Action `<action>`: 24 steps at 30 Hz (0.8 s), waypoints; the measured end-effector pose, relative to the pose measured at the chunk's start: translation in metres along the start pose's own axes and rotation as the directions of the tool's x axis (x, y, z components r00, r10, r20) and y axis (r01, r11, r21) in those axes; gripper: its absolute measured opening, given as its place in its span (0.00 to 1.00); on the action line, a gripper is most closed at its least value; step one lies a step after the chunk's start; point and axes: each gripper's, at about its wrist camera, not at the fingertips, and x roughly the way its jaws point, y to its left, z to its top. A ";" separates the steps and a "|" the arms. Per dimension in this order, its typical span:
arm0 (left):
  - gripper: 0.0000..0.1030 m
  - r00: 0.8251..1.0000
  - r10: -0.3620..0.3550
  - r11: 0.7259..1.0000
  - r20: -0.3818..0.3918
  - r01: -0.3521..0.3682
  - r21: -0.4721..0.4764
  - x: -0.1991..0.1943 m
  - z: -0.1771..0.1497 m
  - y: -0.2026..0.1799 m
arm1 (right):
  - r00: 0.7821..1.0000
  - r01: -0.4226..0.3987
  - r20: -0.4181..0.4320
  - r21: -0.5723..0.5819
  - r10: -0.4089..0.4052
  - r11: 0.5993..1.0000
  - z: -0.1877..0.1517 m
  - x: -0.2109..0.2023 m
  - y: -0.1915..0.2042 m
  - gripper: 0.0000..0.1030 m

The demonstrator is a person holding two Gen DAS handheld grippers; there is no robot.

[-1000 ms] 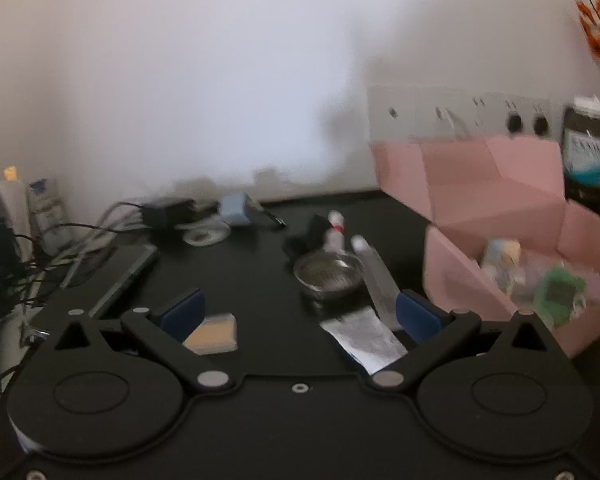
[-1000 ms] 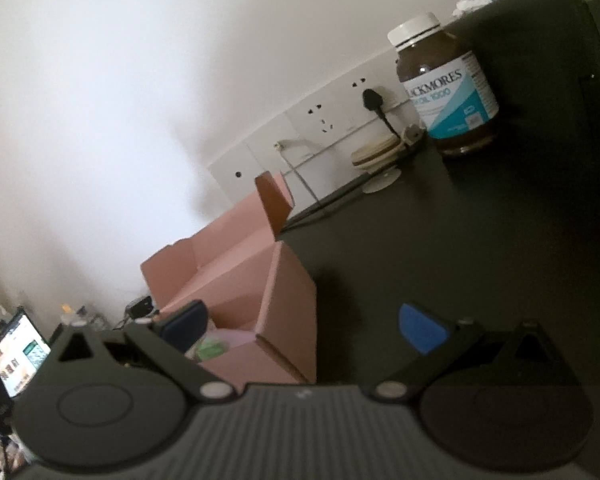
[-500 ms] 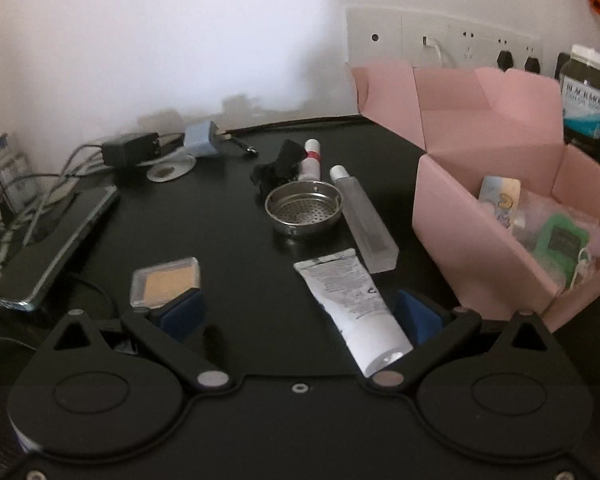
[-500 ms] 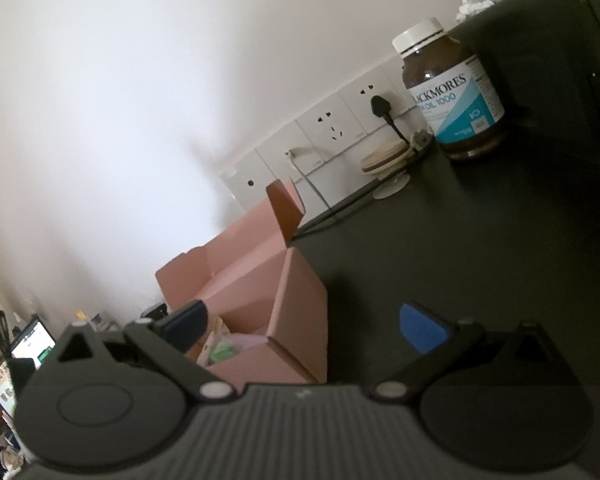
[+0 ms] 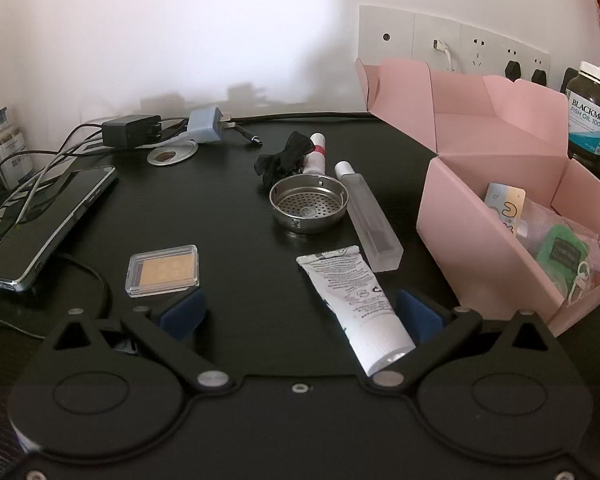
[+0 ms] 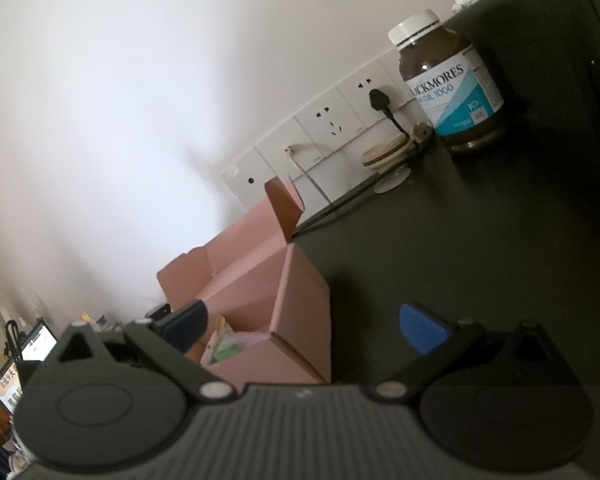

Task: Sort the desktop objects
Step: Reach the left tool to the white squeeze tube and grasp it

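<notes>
Presently catalogued, at the moment shown:

- Left gripper [image 5: 299, 311]: jaws stood wide apart and held nothing, low over the black desk [image 5: 228, 216]; the right blue pad [image 5: 414, 314] lay just beside the cap end of the tube.
- White tube [image 5: 354, 298]: lay flat, crimped end far, cap end near, partly between the spread fingers.
- Frosted clear bottle [image 5: 370, 216]: lay flat, just right of the strainer, white cap at the far end.
- Metal strainer [image 5: 309, 204]: sat upright at mid-desk.
- Red-and-white small tube [image 5: 315, 154] and black bow [image 5: 286, 156]: lay side by side, just beyond the strainer.
- Clear case with tan insert [image 5: 163, 270]: lay flat, near left, just beyond the left blue pad.
- Phone [image 5: 50, 226]: lay at the left edge among cables.
- Chargers [image 5: 168, 130]: sat at the far edge by the wall.
- Pink box [image 5: 456, 224]: stood open at right; held a card, a green item and clear bags.
- Right gripper [image 6: 304, 326]: jaws stood wide apart and empty, tilted, with the pink box [image 6: 300, 308] before its left finger.
- Brown supplement bottle [image 6: 450, 80]: stood far right, beside the wall sockets [image 6: 332, 120].
</notes>
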 end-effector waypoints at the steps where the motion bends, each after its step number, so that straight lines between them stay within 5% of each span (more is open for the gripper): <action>1: 1.00 1.000 -0.001 1.000 0.000 0.001 0.000 0.000 0.000 0.000 | 1.000 0.000 0.001 0.000 0.000 1.000 0.000 0.000 0.000 0.99; 17: 1.00 1.000 -0.001 1.000 0.000 0.001 0.001 0.000 0.000 0.000 | 0.999 0.038 0.023 -0.005 -0.038 0.999 -0.002 -0.002 0.003 0.99; 24: 1.00 1.000 -0.001 1.000 -0.001 0.001 0.001 0.000 0.000 0.000 | 0.999 -0.028 -0.020 0.015 0.029 0.999 -0.002 0.002 0.000 0.99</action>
